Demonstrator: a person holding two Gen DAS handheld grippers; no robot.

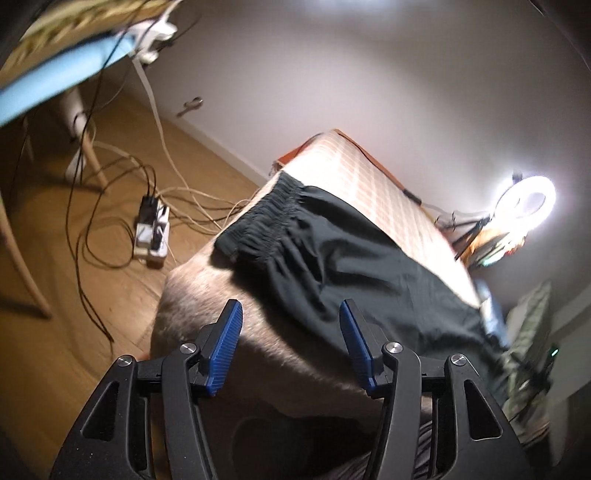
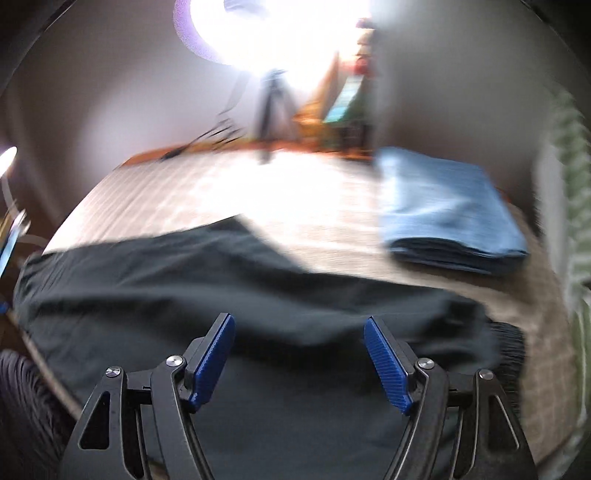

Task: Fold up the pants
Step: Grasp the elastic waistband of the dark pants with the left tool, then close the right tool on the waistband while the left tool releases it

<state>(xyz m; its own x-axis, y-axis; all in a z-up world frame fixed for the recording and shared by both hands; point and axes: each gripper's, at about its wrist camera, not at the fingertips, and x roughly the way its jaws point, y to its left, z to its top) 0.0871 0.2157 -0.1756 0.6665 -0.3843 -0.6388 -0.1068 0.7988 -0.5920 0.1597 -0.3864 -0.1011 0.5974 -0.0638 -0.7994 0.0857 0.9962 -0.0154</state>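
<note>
On the bed (image 1: 332, 173), seen from the left wrist, the dark pants (image 1: 332, 251) lie spread across a pale checked cover, their gathered elastic waistband (image 1: 266, 218) at the end nearest the floor cables and power strip (image 1: 151, 232). The left tongs (image 1: 291, 343) hang above the near edge of the bed, released, with nothing between the blue pads (image 1: 229, 343); the cloth is just beyond the right pad but not pinched. The fabric looks thin and light, creasing into soft ridges below the waistband, so it should drape and slide rather than hold a shape, and the ruched band looks like the firmest place for a grip. From the right wrist, much blurred, the same pants (image 2: 184, 288) stretch across the bed (image 2: 184, 195) under the right tongs (image 2: 299, 350), which are also spread wide and empty over the cloth, no fold caught in them. A gathered cuff or hem (image 2: 509, 343) shows at the right end, another likely hold. A folded blue towel (image 2: 447, 210) sits further back, well apart from the pants, and a ring light (image 2: 280, 29) glares behind. A pinch at each end would probably let the limp cloth be lifted without bunching.
</note>
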